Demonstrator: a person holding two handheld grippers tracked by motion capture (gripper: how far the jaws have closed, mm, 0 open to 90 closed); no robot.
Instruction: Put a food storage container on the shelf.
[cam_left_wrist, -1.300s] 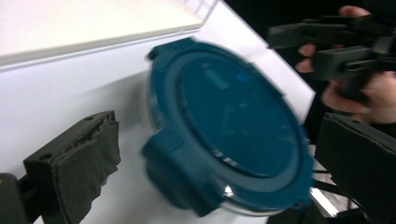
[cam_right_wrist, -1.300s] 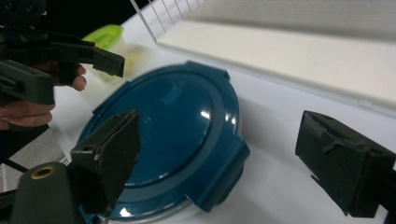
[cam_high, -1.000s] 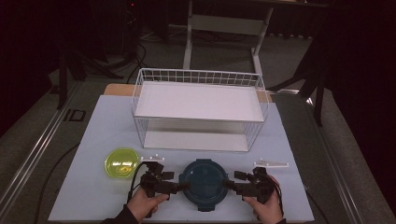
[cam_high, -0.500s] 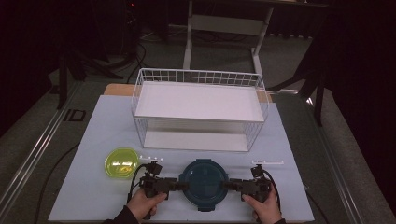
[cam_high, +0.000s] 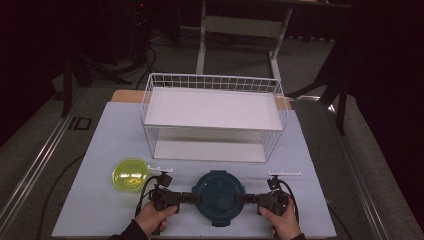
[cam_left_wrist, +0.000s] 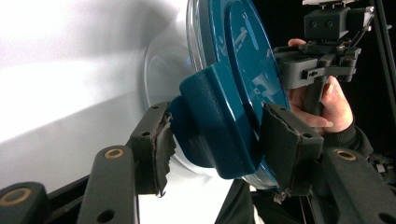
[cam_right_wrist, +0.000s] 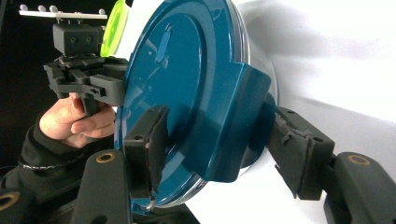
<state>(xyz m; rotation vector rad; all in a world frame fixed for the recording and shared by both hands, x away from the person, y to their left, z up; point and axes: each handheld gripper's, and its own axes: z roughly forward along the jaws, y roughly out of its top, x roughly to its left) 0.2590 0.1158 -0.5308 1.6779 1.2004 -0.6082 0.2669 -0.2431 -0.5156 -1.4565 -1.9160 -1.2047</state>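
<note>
Container: round teal-lidded clear plastic container (cam_high: 219, 197) lay flat, lid up, latch tabs at 3 and 9 o'clock.
Left gripper (cam_high: 192, 198): jaws closing around the 9 o'clock tab, not yet pressing.
Right gripper (cam_high: 245, 199): likewise at 3 o'clock.
Nearby: yellow-green round lid (cam_high: 130, 174) at 10 o'clock; white wire basket (cam_high: 214, 117) at 12.

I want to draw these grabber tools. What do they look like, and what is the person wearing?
Each gripper, left and right, is black, with two blocky jaws, worn dark foam pads, brass-coloured rivets, a black cable and a small white bar on top. The person's sleeves are black.

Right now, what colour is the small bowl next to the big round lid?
Bright yellow-green, clearest in the high view.
</note>
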